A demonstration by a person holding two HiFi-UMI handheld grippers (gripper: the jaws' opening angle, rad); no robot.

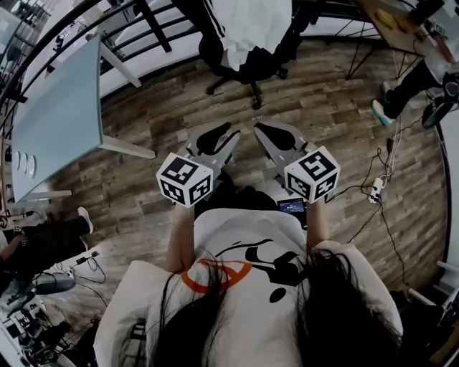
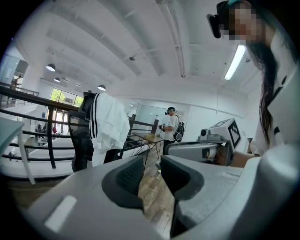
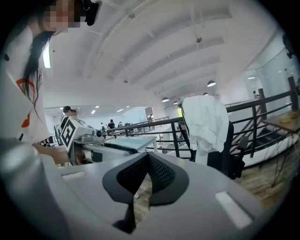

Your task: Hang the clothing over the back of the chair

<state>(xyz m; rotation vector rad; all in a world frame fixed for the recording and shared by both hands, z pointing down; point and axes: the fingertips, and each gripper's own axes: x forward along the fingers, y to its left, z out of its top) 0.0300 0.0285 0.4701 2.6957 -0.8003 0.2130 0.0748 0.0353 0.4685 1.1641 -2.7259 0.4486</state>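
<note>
White clothing [image 1: 247, 29] hangs draped over the back of a black office chair [image 1: 247, 68] at the top of the head view. The same white garment [image 2: 110, 124] shows on the chair [image 2: 79, 140] in the left gripper view, and the garment [image 3: 206, 124] shows again in the right gripper view. My left gripper [image 1: 215, 140] and right gripper [image 1: 276, 136] are side by side near the person's chest, well short of the chair. The left gripper [image 2: 152, 161] has a narrow gap between its jaws and holds nothing. On the right gripper [image 3: 148, 157] the jaw tips meet, empty.
A pale blue table [image 1: 57, 122] stands at the left beside a black railing [image 1: 107, 29]. A wooden table [image 1: 394, 21] and a person's legs [image 1: 412, 82] are at the upper right. Cables and a power strip [image 1: 374, 190] lie on the wood floor at right.
</note>
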